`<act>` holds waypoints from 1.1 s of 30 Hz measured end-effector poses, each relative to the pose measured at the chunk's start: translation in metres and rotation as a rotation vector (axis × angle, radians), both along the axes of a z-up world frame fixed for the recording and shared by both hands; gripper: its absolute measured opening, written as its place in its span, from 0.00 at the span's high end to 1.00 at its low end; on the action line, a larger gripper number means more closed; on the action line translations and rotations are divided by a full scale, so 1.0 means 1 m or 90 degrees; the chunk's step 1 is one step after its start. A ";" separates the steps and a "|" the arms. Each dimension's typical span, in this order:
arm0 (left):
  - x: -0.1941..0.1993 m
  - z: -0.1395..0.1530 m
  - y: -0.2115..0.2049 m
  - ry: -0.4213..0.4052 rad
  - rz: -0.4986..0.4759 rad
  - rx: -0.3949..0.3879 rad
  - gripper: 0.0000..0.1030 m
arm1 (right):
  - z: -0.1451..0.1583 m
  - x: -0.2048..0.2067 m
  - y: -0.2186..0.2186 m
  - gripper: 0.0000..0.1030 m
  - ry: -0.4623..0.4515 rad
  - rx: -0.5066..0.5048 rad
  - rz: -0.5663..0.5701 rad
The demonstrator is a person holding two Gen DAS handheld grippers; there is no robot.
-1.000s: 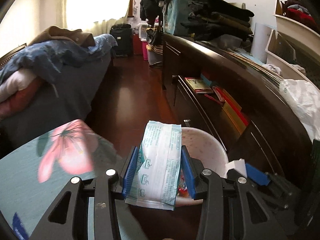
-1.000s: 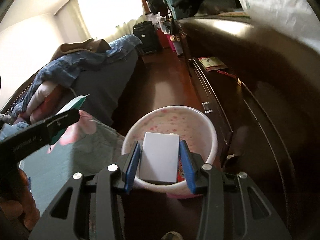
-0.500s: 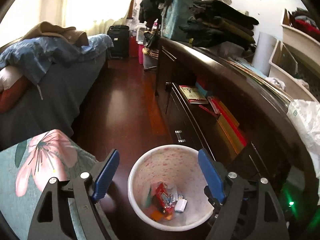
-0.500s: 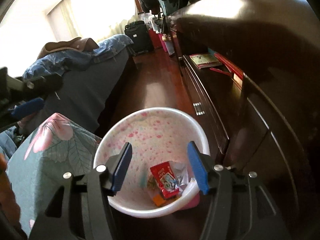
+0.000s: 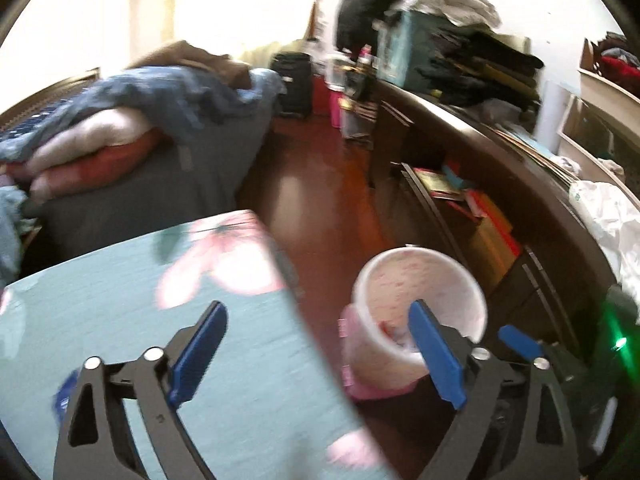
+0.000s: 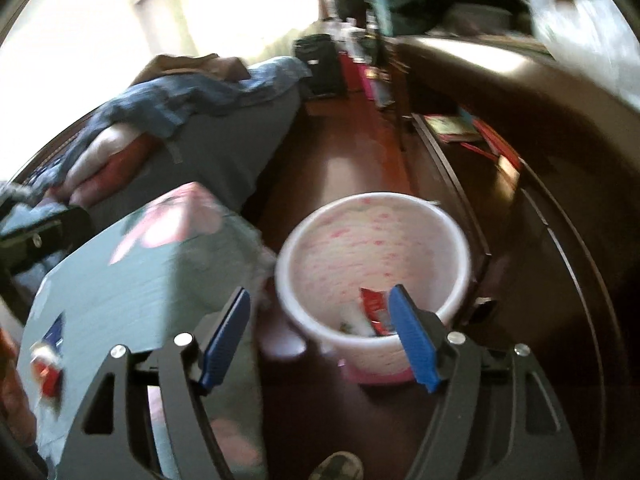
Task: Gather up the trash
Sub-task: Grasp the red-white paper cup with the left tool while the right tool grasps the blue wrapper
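In the left wrist view, a teal cloth-covered surface (image 5: pixel 120 320) with a pink flower print fills the left. The left gripper (image 5: pixel 316 350) has flat blue pads on black arms; its jaws are opening, nothing between them. To their right, a round white plastic trash bin (image 5: pixel 424 276) speckled with pink stands upright on the glossy dark red wood floor (image 5: pixel 320 184), mouth upward, beside a dark wooden cabinet (image 5: pixel 500 168); its contents are blurred here.

In the right wrist view, the same flowered cloth lies left. The right gripper (image 6: pixel 320 338) is also opening and empty. Behind its right pad, the bin (image 6: pixel 372 240) holds a crinkled red wrapper (image 6: pixel 374 312), leaning against the wall with its long axis roughly upright, beside pale scraps.
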State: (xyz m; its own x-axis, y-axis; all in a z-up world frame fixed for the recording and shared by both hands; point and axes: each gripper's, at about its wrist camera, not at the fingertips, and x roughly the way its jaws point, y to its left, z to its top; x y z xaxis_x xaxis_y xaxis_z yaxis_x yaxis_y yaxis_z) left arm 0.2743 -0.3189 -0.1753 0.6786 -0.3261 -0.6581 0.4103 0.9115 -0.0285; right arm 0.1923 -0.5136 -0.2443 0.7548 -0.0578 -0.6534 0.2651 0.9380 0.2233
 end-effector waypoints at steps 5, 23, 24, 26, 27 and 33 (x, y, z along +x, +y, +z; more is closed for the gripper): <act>-0.016 0.004 0.069 -0.015 0.097 0.042 0.04 | 0.024 -0.010 0.063 0.29 -0.011 -0.021 0.085; -0.030 -0.078 0.148 0.074 0.174 0.121 0.44 | 0.053 -0.037 0.150 0.27 -0.010 -0.038 0.166; -0.031 -0.078 0.152 0.074 0.173 0.107 0.44 | 0.054 -0.037 0.153 0.26 -0.010 -0.040 0.167; -0.037 -0.073 0.163 0.067 0.174 0.072 0.44 | 0.056 -0.038 0.162 0.26 -0.009 -0.045 0.172; -0.040 -0.069 0.168 0.061 0.177 0.057 0.45 | 0.058 -0.038 0.170 0.26 -0.009 -0.049 0.179; -0.071 -0.031 0.241 0.005 0.270 -0.016 0.44 | 0.055 -0.027 0.222 0.26 0.004 -0.062 0.230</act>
State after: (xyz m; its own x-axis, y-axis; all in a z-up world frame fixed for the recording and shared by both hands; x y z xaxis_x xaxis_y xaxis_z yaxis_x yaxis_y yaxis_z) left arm 0.2029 -0.0780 -0.2060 0.7510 -0.0351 -0.6593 -0.0006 0.9986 -0.0538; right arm 0.1653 -0.2918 -0.1892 0.7333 0.1496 -0.6632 -0.0857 0.9881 0.1281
